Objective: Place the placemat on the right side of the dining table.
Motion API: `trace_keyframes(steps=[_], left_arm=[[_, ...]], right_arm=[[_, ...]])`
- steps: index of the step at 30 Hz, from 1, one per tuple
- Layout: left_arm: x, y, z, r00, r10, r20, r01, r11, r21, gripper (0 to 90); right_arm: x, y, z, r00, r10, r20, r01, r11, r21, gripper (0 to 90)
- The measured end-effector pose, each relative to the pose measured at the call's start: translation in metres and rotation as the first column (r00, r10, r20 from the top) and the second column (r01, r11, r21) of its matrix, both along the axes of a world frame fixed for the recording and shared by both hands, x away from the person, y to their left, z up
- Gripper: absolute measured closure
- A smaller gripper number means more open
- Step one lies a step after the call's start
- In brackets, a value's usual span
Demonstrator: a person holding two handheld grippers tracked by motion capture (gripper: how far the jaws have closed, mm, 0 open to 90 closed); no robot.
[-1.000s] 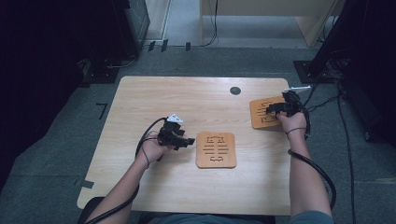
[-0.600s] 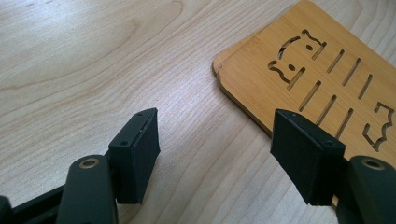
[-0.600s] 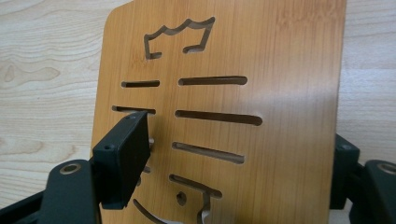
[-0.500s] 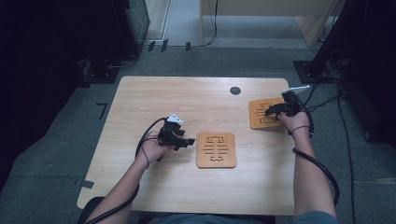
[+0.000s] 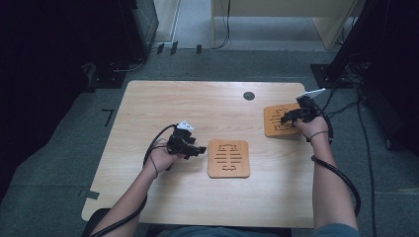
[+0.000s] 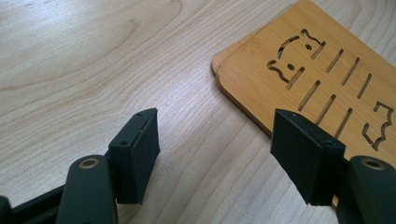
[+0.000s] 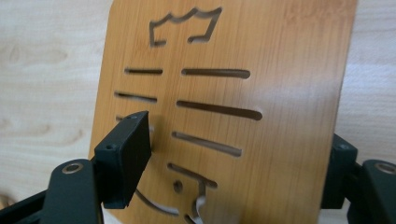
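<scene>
Two flat bamboo boards with slot and animal cut-outs lie on the wooden table (image 5: 197, 103). The centre board (image 5: 228, 158) (image 6: 317, 65) sits in front of the person. My left gripper (image 5: 200, 149) (image 6: 217, 135) hovers low beside its left edge, open, with bare table between the jaws. The second board (image 5: 274, 123) (image 7: 224, 88) lies at the far right. My right gripper (image 5: 285, 118) (image 7: 236, 135) is at it, jaws wide apart. One jaw rests in front of the board's face and the other is partly hidden behind its right edge.
A round black grommet (image 5: 249, 96) is set into the table near the far edge. Cables (image 5: 346, 182) trail from both grippers along the forearms. Dark equipment and carpet surround the table, and the right board lies close to the table's right edge.
The right hand has edged slightly forward and left at the right board. The left gripper and the centre board have stayed put.
</scene>
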State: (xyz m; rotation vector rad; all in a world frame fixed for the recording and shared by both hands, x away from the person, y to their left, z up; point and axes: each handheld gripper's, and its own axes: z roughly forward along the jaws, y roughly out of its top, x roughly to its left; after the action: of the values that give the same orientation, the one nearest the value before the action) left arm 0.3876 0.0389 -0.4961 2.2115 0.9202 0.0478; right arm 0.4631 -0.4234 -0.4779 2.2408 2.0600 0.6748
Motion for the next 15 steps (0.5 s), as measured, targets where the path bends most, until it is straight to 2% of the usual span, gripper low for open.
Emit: trace_keyframes(steps=[1, 5, 6, 8, 10, 11, 13, 15], left_arm=[[0.000, 0.000, 0.000, 1.0000, 0.000, -0.001, 0.000, 1.0000, 0.002, 31.6], [0.000, 0.001, 0.000, 1.0000, 0.000, -0.001, 0.000, 1.0000, 0.002, 31.6], [0.001, 0.001, 0.000, 1.0000, 0.000, 0.001, 0.000, 1.0000, 0.003, 31.6], [0.000, 0.001, 0.000, 1.0000, 0.002, 0.001, -0.002, 1.0000, 0.002, 31.6], [0.000, 0.001, 0.000, 1.0000, 0.000, 0.001, 0.000, 1.0000, 0.003, 31.6], [0.000, 0.001, 0.000, 1.0000, 0.000, 0.001, 0.000, 1.0000, 0.003, 31.6], [0.001, 0.001, -0.001, 1.0000, -0.001, 0.001, 0.001, 1.0000, 0.002, 31.6], [0.001, 0.000, -0.001, 1.0000, -0.005, 0.001, 0.005, 1.0000, 0.007, 31.6]], right_arm=[[0.001, 0.001, -0.001, 1.0000, -0.006, -0.001, 0.006, 1.000, 0.012, 26.5], [0.001, 0.007, -0.005, 0.9990, 0.029, -0.035, -0.027, 0.998, 0.049, 26.3], [0.001, 0.008, -0.005, 0.9989, 0.040, -0.025, -0.038, 0.998, 0.042, 25.7], [0.001, 0.005, -0.003, 0.9999, 0.015, -0.002, -0.015, 1.000, 0.008, 25.1], [0.001, 0.002, -0.002, 0.9998, -0.016, -0.013, 0.016, 1.000, 0.002, 25.4], [0.000, 0.003, -0.001, 0.9998, 0.001, -0.018, -0.001, 1.000, -0.006, 25.3], [-0.001, 0.006, 0.004, 0.9998, 0.018, -0.004, -0.018, 0.998, -0.058, 26.4], [-0.001, 0.006, 0.006, 0.9993, 0.038, 0.004, -0.038, 0.999, 0.004, 25.5]])
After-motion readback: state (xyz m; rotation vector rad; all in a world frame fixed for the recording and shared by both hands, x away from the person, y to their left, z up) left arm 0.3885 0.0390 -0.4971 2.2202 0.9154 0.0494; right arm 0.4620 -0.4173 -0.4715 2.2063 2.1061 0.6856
